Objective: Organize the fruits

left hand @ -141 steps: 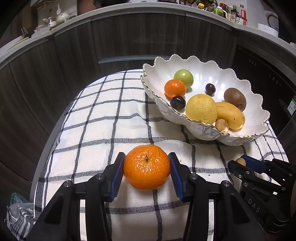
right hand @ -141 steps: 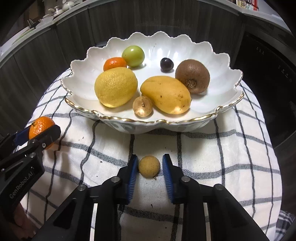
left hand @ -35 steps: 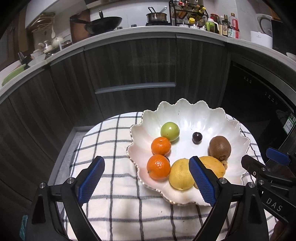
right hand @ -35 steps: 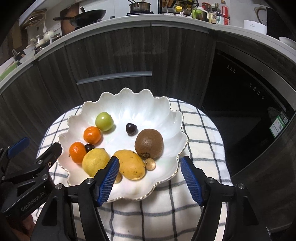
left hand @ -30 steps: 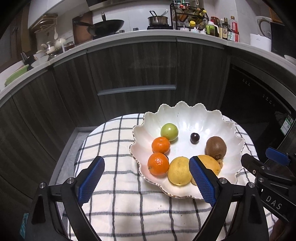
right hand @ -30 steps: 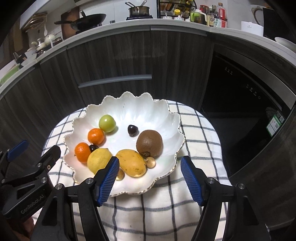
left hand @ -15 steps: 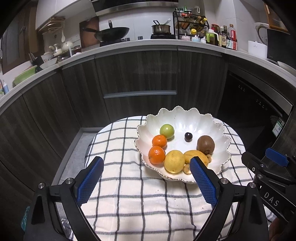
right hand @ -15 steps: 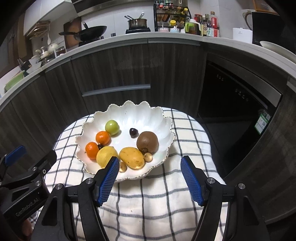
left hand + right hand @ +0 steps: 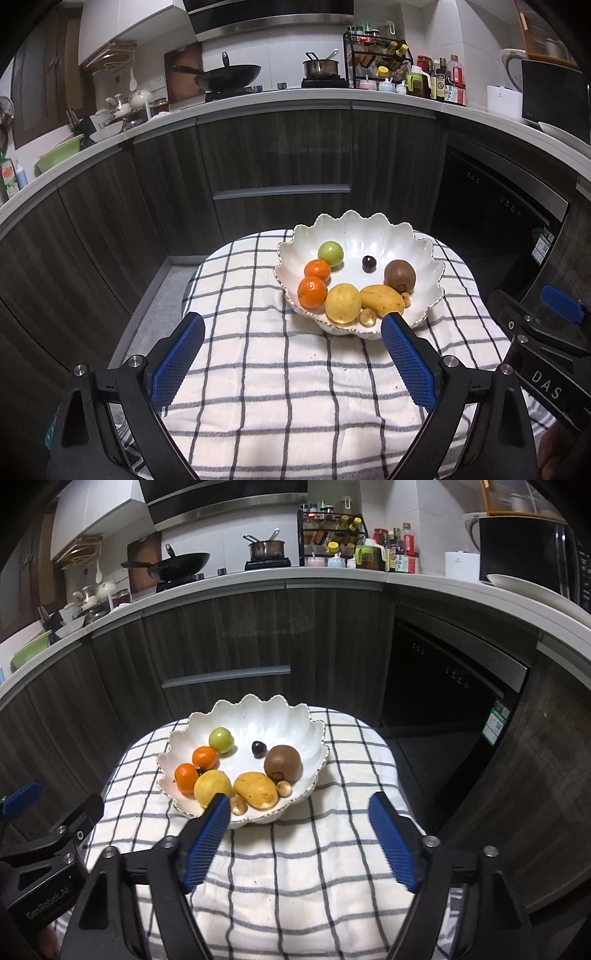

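A white scalloped bowl (image 9: 369,229) (image 9: 273,710) sits on a checked cloth and holds two oranges (image 9: 312,291) (image 9: 185,777), a green fruit (image 9: 330,252), a lemon (image 9: 343,303), a mango (image 9: 381,301), a kiwi (image 9: 399,275), a dark cherry (image 9: 368,263) and two small brown longans (image 9: 368,317). My left gripper (image 9: 293,356) is open and empty, held back above the cloth in front of the bowl. My right gripper (image 9: 301,834) is open and empty, also back from the bowl.
The checked cloth (image 9: 288,387) covers a small round table. Dark kitchen cabinets (image 9: 280,155) curve behind it, with a dark oven (image 9: 454,679) at the right. The counter above carries a wok (image 9: 225,77), a pot and bottles.
Both grippers let go of the orange and the longan into the bowl, opened wide, and pulled back and up away from the bowl over the last second.
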### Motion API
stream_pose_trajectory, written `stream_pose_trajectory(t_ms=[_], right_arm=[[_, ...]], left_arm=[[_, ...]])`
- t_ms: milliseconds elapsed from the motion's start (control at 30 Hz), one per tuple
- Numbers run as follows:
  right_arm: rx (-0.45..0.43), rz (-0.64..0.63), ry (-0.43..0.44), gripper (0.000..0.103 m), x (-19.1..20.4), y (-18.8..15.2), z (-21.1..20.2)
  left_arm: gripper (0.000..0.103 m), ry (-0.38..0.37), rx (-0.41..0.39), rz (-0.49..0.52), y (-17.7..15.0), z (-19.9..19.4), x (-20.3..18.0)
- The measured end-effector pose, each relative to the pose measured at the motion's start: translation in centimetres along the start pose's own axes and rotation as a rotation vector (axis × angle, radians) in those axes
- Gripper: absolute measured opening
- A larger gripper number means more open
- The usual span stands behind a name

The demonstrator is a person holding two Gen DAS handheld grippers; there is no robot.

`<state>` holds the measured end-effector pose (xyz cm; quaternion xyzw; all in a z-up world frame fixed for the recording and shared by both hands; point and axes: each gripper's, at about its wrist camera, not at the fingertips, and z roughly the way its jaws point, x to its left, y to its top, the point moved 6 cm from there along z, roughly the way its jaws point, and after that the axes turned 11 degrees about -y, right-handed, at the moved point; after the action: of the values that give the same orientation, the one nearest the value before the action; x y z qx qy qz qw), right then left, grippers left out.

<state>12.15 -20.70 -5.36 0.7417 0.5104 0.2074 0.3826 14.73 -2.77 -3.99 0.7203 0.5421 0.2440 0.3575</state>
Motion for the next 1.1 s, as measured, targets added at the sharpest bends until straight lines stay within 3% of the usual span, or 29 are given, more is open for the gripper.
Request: stream_pose_trajectory(t_ms=[433,1100], right_arm=[[-0.024,-0.023,-0.003,0.079,0.3,-1.6,-1.7],[-0.04,-0.03,-0.005,0.079,0.1,-2.2,-2.6]], left_arm=[[0.103,0.041,-0.016,-0.024,-2.4,-1.6,0.8],[0.103,0.057,-0.045,-0.025,-2.6,-2.6,1.4]])
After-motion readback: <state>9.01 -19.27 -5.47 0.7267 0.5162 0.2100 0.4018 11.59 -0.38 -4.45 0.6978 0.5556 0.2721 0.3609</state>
